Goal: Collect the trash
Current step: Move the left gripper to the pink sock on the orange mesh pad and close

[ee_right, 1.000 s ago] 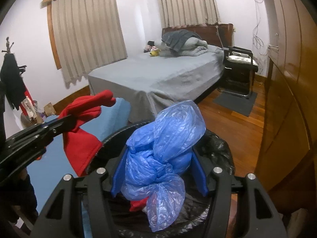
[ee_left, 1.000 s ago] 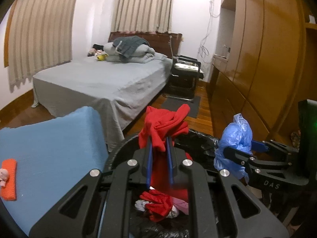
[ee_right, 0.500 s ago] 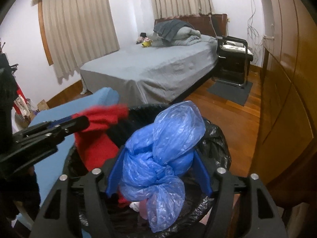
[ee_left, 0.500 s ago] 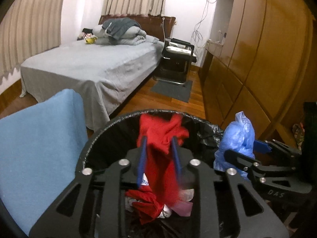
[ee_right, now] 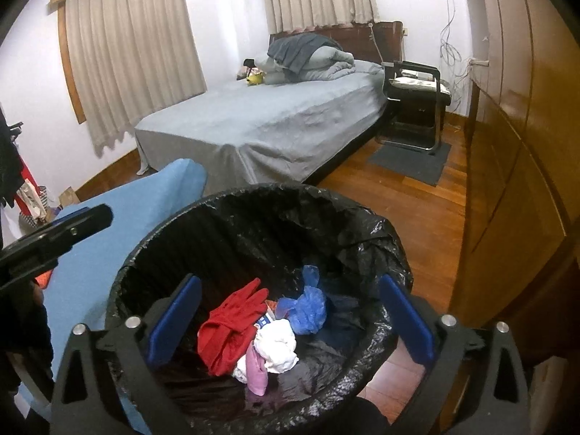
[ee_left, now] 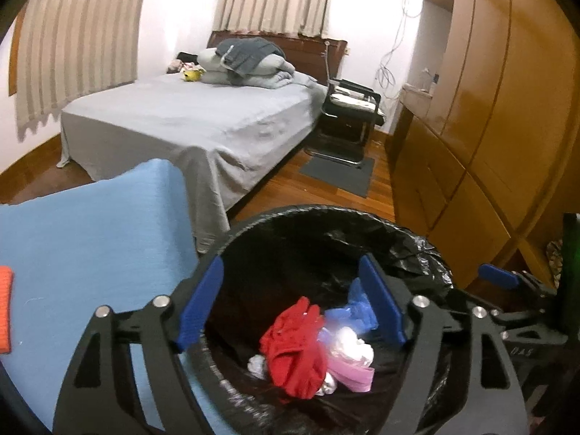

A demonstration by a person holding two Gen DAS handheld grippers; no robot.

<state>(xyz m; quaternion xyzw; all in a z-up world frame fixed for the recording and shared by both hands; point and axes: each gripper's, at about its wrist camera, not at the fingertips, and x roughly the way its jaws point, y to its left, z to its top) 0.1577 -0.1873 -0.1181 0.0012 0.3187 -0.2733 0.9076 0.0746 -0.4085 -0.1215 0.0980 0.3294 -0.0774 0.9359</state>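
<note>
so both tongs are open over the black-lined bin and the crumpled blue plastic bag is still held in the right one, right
Not quite: the crumpled blue plastic bag lies inside the black-lined bin beside the red cloth, as the right wrist view shows. Both tongs, left and right, are open and empty, having just been opening.

A bedroom in a home is shown. A bed (ee_right: 275, 123) covered with a grey sheet is set against a dark wooden headboard (ee_right: 362, 36), and folded bedding (ee_right: 311, 59) and a small yellow soft toy (ee_right: 255, 79) are laid at its head. Two windows are hung with beige curtains (ee_right: 130, 54). One wall is lined with built-in wooden wardrobes (ee_right: 525, 145). The floor is laid in wood parquet (ee_right: 409, 199), and a bin lined with a black bag (ee_right: 261, 246) is placed near the bed.
</note>
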